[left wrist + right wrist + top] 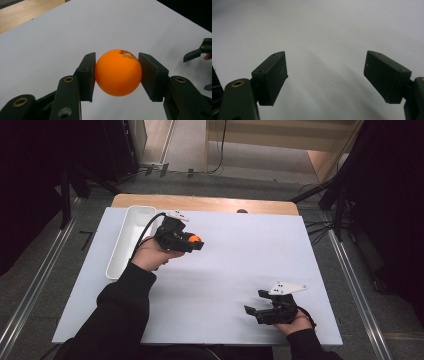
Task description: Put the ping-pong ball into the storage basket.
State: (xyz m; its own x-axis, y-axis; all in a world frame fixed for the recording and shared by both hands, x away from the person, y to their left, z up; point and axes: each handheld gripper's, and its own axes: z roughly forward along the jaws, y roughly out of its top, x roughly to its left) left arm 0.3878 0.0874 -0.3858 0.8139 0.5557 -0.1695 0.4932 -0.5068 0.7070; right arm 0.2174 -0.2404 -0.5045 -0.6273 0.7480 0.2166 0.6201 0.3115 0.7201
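An orange ball with dark print on top sits between the two black pads of my left gripper, which is shut on it. In the high view the same ball shows at the tip of the left gripper, held above the white sheet just right of the tray. My right gripper rests near the table's front right, jaws wide apart. Its own view has the right gripper open over bare white sheet, nothing between the pads.
A long white tray lies along the sheet's left side, next to my left hand. A wooden table edge runs behind the sheet. The right gripper's tip shows far off in the left gripper view.
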